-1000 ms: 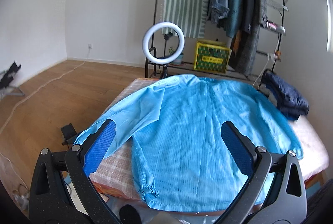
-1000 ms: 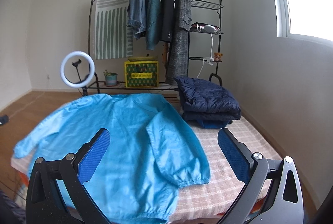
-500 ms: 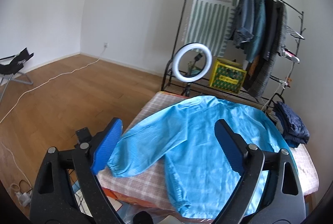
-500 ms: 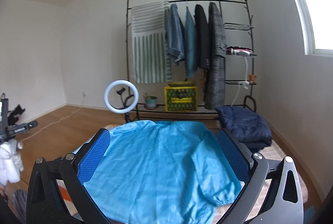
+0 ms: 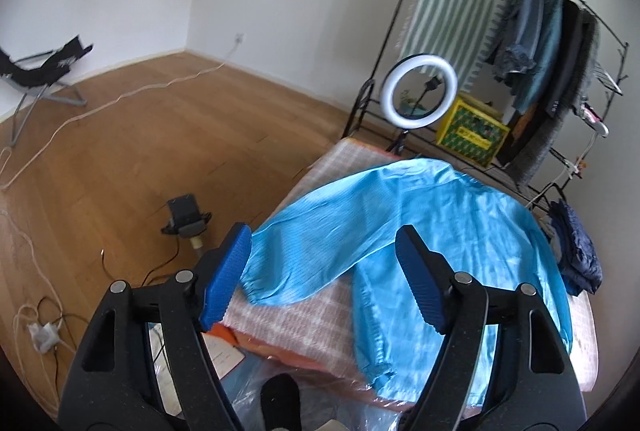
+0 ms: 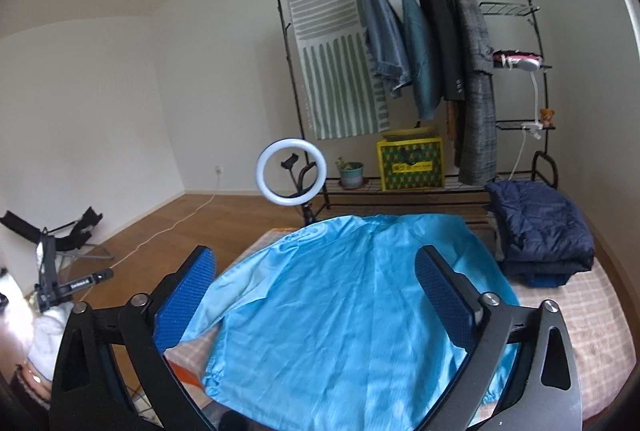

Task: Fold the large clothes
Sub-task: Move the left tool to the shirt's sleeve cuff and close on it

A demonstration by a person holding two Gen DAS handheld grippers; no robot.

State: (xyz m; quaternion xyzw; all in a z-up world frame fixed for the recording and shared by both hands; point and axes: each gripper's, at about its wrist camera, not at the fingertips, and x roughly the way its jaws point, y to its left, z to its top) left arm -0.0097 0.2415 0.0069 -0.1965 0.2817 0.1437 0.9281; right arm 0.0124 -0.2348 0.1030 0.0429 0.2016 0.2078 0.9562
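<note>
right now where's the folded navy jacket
The folded navy jacket sits at the far right of the bed, just right of the spread blue shirt and in front of the clothes rack.

The blue shirt's (image 6: 352,295) right sleeve hides behind the right claw (image 6: 316,299).

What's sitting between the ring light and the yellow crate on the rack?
A small potted plant stands on the rack's bottom shelf between the ring light and the yellow crate, shown clearly in the right wrist view.
</note>
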